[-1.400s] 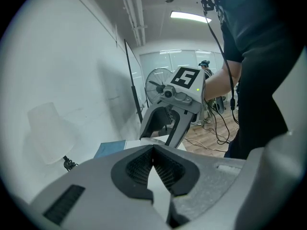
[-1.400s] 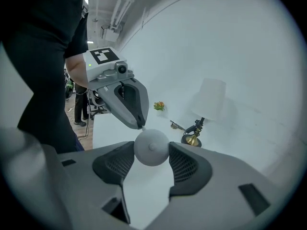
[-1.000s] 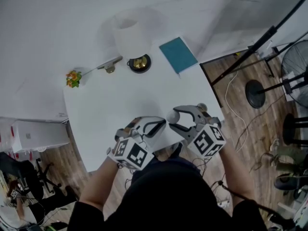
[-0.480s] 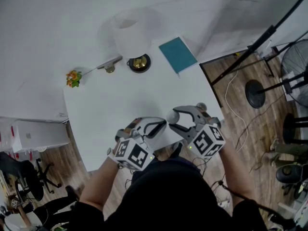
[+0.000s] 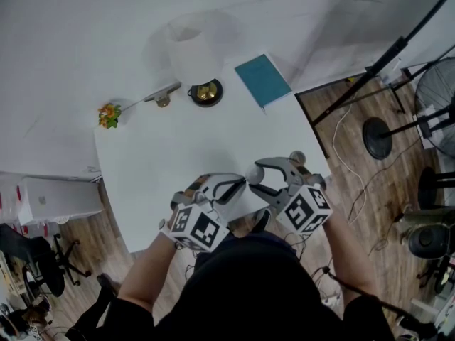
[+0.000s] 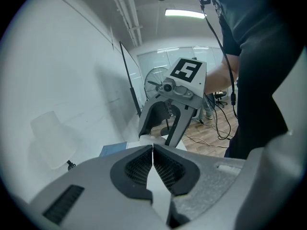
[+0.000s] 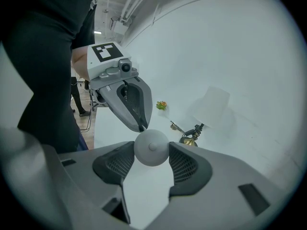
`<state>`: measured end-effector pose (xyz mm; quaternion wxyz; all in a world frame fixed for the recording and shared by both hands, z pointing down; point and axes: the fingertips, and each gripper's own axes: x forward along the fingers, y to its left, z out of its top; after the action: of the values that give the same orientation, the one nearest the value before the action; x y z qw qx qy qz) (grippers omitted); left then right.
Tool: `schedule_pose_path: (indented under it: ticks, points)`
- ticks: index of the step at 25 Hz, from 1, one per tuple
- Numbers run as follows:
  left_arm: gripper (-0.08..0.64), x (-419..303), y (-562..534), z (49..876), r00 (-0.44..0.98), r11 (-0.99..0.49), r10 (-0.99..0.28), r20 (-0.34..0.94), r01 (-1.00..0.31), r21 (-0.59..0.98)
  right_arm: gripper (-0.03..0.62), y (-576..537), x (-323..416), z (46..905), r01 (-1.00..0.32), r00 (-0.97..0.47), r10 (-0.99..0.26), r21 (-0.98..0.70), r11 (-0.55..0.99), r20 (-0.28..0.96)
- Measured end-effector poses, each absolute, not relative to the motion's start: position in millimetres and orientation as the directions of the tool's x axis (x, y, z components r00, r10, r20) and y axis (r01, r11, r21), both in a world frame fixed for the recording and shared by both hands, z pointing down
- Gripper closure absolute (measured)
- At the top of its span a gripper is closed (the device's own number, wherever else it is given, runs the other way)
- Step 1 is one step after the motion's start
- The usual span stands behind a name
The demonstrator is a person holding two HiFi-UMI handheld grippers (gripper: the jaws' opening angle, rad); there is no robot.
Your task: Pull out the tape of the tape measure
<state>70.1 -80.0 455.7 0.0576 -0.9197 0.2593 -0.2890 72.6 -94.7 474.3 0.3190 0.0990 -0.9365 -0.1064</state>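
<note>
- Two tools are in your hands, each of grey plastic and carrying one cube with black-and-white square markers.
- One of them, your right tool (image 5: pixel 254 177), grips the single tape measure (image 7: pixel 151 147), a smooth, round, pale grey case with a small stud at its centre. The case sits between two dark, mesh-textured pads (image 7: pixel 183 166), above the near edge of the table.
- Your left tool (image 6: pixel 152 148) has its jaws closed together, tips right at the tape measure's case. I cannot tell whether any tape is pinched there.
- One white, smooth table (image 5: pixel 163 155) lies under both tools.
- One flat teal book (image 5: pixel 263 79) lies at its far right corner.
- One lamp stands at the far edge, with a white shade (image 5: pixel 193 45) and a round brass-coloured base (image 5: pixel 206 92).
- One small orange and green flower sprig (image 5: pixel 108 115) sits at the far left corner.
</note>
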Motion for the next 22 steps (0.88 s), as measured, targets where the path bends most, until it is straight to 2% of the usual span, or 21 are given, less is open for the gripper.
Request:
schedule_pose_path:
  ticks: [5,13,18,22]
  points:
    - [0.554,69.2,-78.2,453.4,0.703,-0.860,-0.509,0.497,-0.437,-0.263,0.362,-93.7,71.0,473.8,-0.122,-0.778,-0.260,0.269,0.955,0.571]
    - [0.554,57.8,-75.9,446.6,0.703,-0.860,-0.510,0.495,-0.437,-0.265,0.362,-108.1,87.4,471.8,-0.198,-0.763,-0.313,0.256,0.946,0.565]
    - [0.554,50.4,-71.0,441.1,0.707,-0.865,-0.503,0.497,-0.410,-0.290,0.362,-111.9,98.3,473.7,-0.206,-0.711,-0.373,0.331,0.921,0.596]
    - [0.554,35.9,-70.2,423.9,0.724,-0.856,-0.516,0.457,-0.410,-0.316,0.362,-116.7,107.2,462.7,-0.251,-0.709,-0.411,0.340,0.906,0.573]
